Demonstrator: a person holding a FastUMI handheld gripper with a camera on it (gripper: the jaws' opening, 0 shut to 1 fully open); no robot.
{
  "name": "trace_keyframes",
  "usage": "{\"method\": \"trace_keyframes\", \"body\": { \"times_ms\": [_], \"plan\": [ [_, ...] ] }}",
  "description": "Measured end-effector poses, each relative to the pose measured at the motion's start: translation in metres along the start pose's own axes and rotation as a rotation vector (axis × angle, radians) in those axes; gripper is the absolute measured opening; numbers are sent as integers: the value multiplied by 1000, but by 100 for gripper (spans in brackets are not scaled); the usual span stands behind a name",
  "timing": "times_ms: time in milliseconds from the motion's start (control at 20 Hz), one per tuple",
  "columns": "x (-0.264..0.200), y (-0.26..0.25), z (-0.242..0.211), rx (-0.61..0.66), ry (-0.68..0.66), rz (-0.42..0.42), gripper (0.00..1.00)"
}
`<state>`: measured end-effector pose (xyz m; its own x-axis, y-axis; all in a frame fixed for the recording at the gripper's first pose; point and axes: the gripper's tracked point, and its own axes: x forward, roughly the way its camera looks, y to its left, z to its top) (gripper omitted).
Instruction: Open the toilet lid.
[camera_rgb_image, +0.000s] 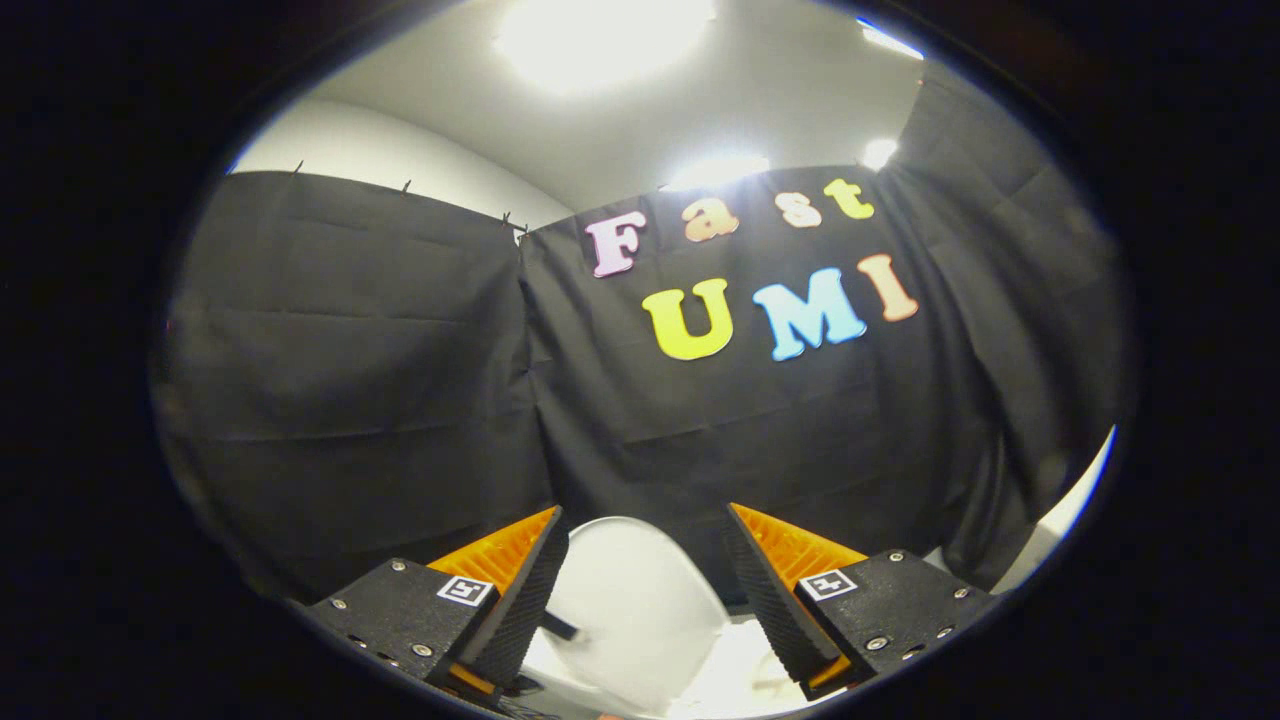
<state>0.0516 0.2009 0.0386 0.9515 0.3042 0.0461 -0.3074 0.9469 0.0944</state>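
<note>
While my gripper (645, 520) points up at the black cloth wall (400, 380), its jaws stand apart with nothing clamped. The white toilet lid (630, 600) shows raised between my fingers (525, 590), touching neither. Small square markers (465, 590) sit on both fingers.

One gripper (645, 545), two fingers (520, 600) spread apart with one white toilet lid (630, 600) standing raised between them. Two square markers (465, 590), one per finger block.

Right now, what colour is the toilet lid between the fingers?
White. The toilet lid shows plainly in the gripper view, raised between the open gripper fingers.
</note>
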Motion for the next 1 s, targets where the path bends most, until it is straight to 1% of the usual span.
{"method": "trace_keyframes", "body": {
  "times_ms": [100,150,250,450,650,750,900,1000],
  "plan": [
    [-9,-39,11,-62,-23,-50,95],
    [-16,-55,15,-82,-31,-59,96],
    [-33,-72,24,-119,-58,-46,95],
    [-71,-123,18,-179,-52,-104,95],
    [-103,-149,13,-169,-48,-158,95],
    [-113,-156,10,-187,-34,-176,95],
    [-128,-159,11,-222,-47,-193,95],
    [-135,-160,4,-208,-54,-203,96]
  ]
}}
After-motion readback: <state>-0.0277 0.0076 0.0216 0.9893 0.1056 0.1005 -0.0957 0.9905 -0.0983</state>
